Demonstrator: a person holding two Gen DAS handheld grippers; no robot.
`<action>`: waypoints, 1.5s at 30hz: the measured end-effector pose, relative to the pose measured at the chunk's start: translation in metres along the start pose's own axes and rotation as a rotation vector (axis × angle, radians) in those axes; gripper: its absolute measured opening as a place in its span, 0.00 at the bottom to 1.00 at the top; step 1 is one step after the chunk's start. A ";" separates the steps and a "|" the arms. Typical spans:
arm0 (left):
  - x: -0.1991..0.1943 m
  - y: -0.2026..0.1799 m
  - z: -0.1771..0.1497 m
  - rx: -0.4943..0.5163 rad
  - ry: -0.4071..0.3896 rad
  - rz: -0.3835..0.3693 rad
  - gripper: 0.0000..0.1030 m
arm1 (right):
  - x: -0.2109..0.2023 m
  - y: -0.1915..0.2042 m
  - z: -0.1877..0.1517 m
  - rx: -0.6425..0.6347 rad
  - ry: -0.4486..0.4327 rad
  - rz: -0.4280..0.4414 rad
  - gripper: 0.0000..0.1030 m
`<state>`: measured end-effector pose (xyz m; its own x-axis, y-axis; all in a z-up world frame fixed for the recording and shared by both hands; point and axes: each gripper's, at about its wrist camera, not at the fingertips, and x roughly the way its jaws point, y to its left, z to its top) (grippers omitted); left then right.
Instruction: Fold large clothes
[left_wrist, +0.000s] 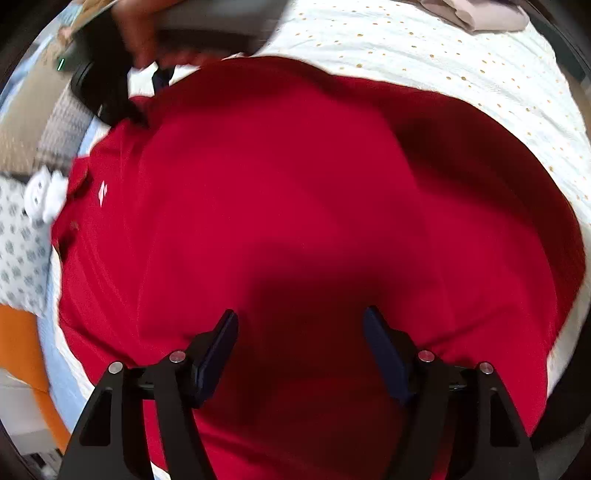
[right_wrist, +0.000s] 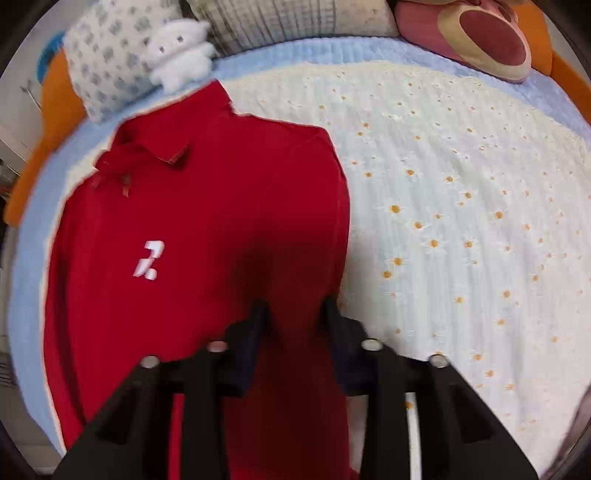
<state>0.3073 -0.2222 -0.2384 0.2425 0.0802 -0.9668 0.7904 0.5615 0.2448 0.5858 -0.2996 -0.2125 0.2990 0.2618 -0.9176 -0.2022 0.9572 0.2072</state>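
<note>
A red polo shirt (right_wrist: 221, 221) lies face up on the bed, collar (right_wrist: 162, 151) toward the pillows and a white logo (right_wrist: 147, 260) on the chest. My right gripper (right_wrist: 293, 314) points down at the shirt's right side; its jaws stand narrow with red cloth between them and a gap still showing. In the left wrist view the shirt (left_wrist: 295, 184) fills the frame. My left gripper (left_wrist: 299, 325) hovers over its lower part, open with only flat cloth beneath. The right gripper (left_wrist: 149, 99) and the hand (left_wrist: 136, 29) holding it are at the shirt's far left edge.
The white bedspread with orange daisies (right_wrist: 461, 221) stretches to the right of the shirt. A white plush toy (right_wrist: 181, 51) and a patterned pillow (right_wrist: 107, 55) sit by the collar, with a pink plush (right_wrist: 480, 37) at the back right. Folded beige clothes (left_wrist: 480, 14) lie at the bed's far edge.
</note>
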 end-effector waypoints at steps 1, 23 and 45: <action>-0.002 0.003 -0.008 -0.022 -0.004 -0.018 0.64 | -0.003 -0.002 0.000 0.004 -0.012 0.005 0.15; -0.026 0.065 -0.229 -0.611 -0.215 -0.323 0.60 | -0.086 0.005 -0.037 -0.077 -0.208 -0.029 0.07; -0.022 0.053 -0.214 -0.698 -0.223 -0.341 0.76 | -0.041 -0.010 0.018 0.082 -0.234 -0.068 0.03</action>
<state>0.2237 -0.0176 -0.2200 0.2162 -0.3136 -0.9246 0.3256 0.9159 -0.2346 0.5921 -0.3181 -0.1711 0.5191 0.2091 -0.8287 -0.1011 0.9778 0.1834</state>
